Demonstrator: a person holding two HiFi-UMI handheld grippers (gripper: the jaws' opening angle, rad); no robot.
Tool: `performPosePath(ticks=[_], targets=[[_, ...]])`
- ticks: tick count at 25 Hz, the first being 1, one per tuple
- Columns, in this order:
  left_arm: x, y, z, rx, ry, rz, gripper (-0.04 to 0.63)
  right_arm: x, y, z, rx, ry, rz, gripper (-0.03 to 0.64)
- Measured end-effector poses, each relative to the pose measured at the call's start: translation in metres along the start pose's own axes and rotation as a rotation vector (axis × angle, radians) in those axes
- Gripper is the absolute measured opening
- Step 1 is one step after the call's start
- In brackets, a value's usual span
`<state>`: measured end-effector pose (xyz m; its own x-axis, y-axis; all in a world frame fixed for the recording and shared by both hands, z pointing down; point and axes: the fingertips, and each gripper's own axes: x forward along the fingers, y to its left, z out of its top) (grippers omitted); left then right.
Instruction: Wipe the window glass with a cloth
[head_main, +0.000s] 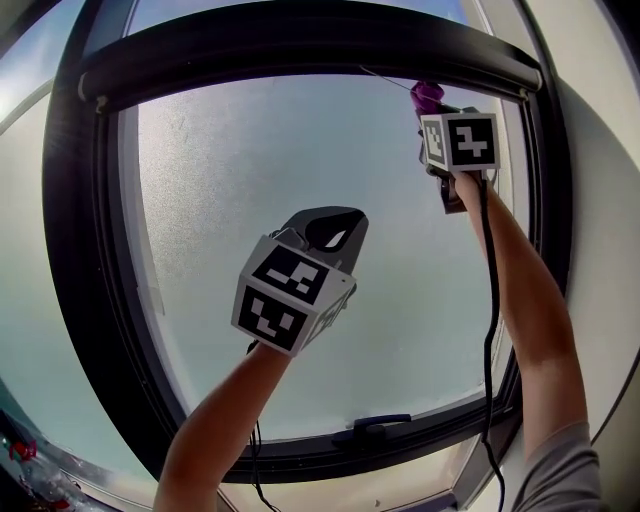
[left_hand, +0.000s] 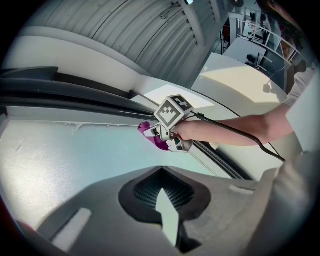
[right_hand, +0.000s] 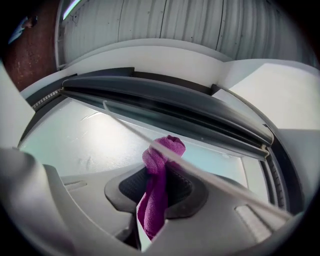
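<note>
The frosted window glass sits in a dark frame. My right gripper is raised to the pane's top right corner, shut on a purple cloth. The cloth's bunched end sticks out past the jaws, at the glass just below the top rail. In the left gripper view the cloth touches the pane by the right gripper. My left gripper hovers before the middle of the glass, shut with nothing in it.
A dark rail runs across the window's top. A thin cord crosses slantwise in front of the right gripper's jaws. A window handle sits on the bottom frame. White wall borders the right side.
</note>
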<state>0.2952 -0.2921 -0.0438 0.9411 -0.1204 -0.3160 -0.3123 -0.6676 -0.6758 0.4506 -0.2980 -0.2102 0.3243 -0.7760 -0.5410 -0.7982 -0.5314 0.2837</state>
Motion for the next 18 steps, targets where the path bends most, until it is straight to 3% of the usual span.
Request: performPosePath(ticks=[6, 18], targets=[[-0.034, 0.026, -0.012, 0.000, 0.016, 0.032, 0.000, -0.001, 0.073, 0.021, -0.005, -0.044, 0.076, 0.106], [-0.119, 0.087, -0.034, 0.026, 0.111, 0.159, 0.000, 0.003, 0.211, 0.069, 0.100, -0.129, 0.237, 0.106]])
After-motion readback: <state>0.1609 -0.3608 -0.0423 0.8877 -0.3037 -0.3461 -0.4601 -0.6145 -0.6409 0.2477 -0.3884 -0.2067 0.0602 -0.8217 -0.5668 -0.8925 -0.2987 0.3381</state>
